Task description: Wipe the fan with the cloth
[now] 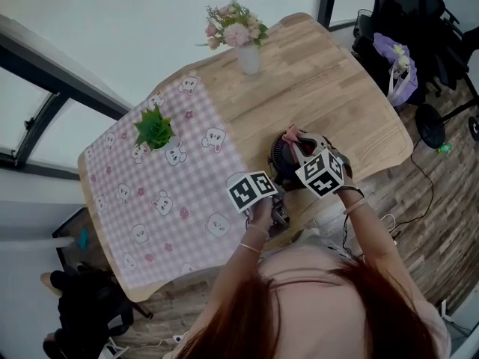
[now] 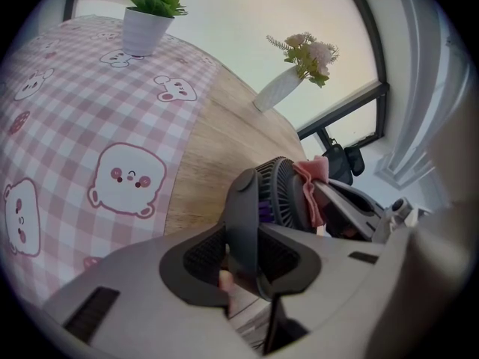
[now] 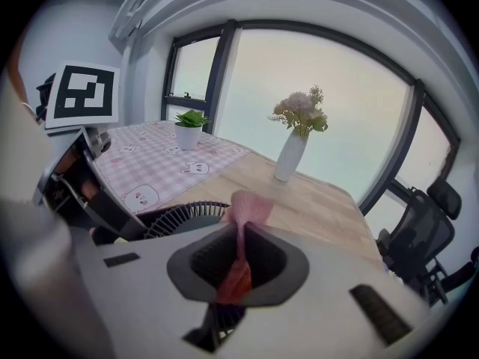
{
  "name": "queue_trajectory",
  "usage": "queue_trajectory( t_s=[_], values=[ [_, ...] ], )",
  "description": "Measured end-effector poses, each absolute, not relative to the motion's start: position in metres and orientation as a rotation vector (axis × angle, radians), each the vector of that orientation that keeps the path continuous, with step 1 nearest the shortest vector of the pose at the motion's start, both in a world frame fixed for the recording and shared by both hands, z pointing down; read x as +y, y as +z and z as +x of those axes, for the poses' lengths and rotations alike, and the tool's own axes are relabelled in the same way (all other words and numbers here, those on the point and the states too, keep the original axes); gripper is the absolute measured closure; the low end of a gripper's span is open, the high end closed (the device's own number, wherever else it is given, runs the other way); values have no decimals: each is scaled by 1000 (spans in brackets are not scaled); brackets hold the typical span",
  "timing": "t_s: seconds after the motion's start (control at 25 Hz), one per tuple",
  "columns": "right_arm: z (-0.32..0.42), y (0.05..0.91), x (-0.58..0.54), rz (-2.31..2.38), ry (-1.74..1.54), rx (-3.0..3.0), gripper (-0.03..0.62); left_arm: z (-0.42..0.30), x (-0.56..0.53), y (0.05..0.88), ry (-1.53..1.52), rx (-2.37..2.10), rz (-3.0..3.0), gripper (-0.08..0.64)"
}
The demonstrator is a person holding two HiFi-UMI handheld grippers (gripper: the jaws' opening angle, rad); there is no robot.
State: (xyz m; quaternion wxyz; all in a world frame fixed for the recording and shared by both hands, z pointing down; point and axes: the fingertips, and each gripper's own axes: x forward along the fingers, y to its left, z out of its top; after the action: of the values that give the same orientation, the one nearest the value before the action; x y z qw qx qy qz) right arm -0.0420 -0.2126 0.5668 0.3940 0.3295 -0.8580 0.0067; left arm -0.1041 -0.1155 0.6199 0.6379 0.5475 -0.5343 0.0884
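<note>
The small black fan with a round grille (image 1: 283, 158) is at the near edge of the light wooden desk (image 1: 329, 88), over bare wood just beside the pink checked tablecloth with bear prints (image 1: 165, 193). The left tool (image 2: 243, 256) is clamped on the fan's dark upright body. The right tool (image 3: 239, 264) is closed on the pink cloth (image 3: 248, 208), and the cloth's free end lies against the fan's grille rim. Farther back stand a white vase of flowers (image 1: 247, 57) and a small potted green plant (image 1: 155, 129).

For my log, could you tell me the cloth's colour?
The cloth is pink, clearest in the right gripper view.
</note>
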Motion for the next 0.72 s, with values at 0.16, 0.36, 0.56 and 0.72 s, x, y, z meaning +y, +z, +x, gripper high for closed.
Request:
queue_trajectory(
  t_s=[0.16, 0.36, 0.56, 0.72],
  values=[
    [-36, 567, -212, 851, 35, -2175, 568, -104, -115, 620, 199, -1218, 1244, 449],
    [-30, 567, -211, 873, 63, -2177, 568, -104, -116, 620, 199, -1223, 1246, 449],
    [-24, 568, -209, 896, 91, -2180, 568, -104, -115, 621, 200, -1225, 1238, 449],
    [-19, 568, -208, 907, 121, -2185, 568, -104, -116, 620, 201, -1224, 1231, 449]
  ],
)
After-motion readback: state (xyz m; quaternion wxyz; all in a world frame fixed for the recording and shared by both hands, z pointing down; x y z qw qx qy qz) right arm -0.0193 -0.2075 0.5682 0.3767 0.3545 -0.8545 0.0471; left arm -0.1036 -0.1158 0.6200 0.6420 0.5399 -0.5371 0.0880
